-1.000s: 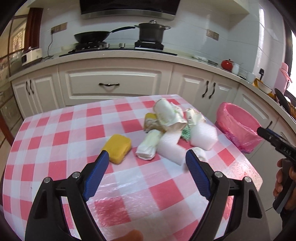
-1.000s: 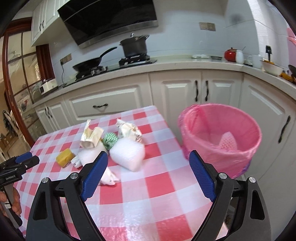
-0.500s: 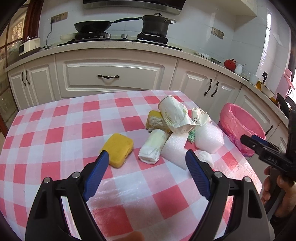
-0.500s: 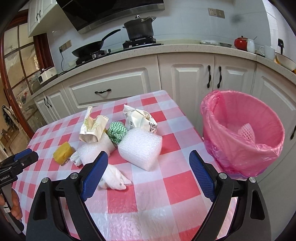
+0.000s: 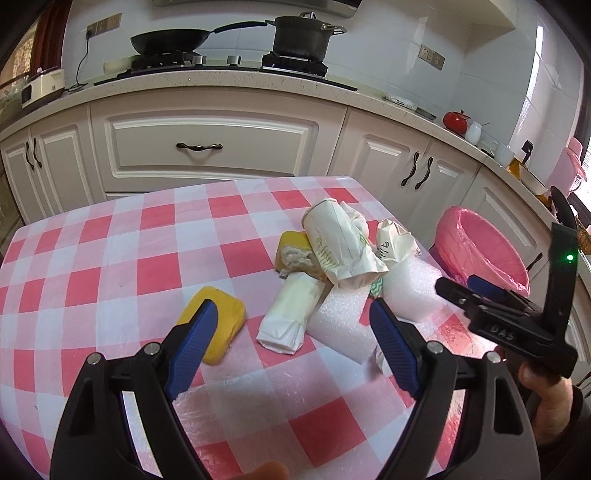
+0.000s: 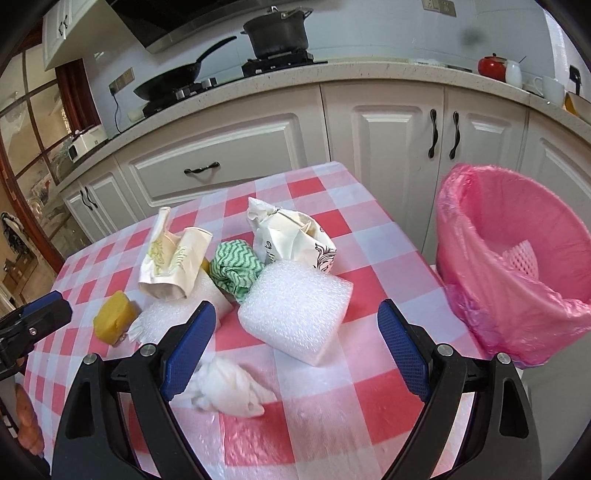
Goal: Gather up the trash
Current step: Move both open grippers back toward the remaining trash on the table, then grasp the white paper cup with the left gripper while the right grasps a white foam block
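Observation:
A heap of trash lies on the red-checked table (image 5: 110, 258): a yellow sponge (image 5: 218, 325), a folded white wrapper (image 5: 288, 317), foam sheets (image 5: 340, 325), and crumpled paper bags (image 5: 340, 243). My left gripper (image 5: 291, 343) is open and empty, just short of the sponge and wrapper. In the right wrist view a bubble-foam block (image 6: 295, 314), a green cloth (image 6: 234, 269), a paper bag (image 6: 295, 236) and a white tissue (image 6: 232, 387) lie before my open, empty right gripper (image 6: 295, 350). The pink-lined bin (image 6: 517, 266) stands right of the table.
White kitchen cabinets (image 5: 207, 144) and a counter with a wok (image 5: 170, 40) and pot (image 5: 299, 33) run behind the table. The right gripper's body (image 5: 509, 325) shows at the table's right edge in the left wrist view. A white foam net (image 6: 521, 254) lies inside the bin.
Both grippers have moved forward and lower toward the trash heap, which now looks larger. Both stay open and empty. The trash has not moved.

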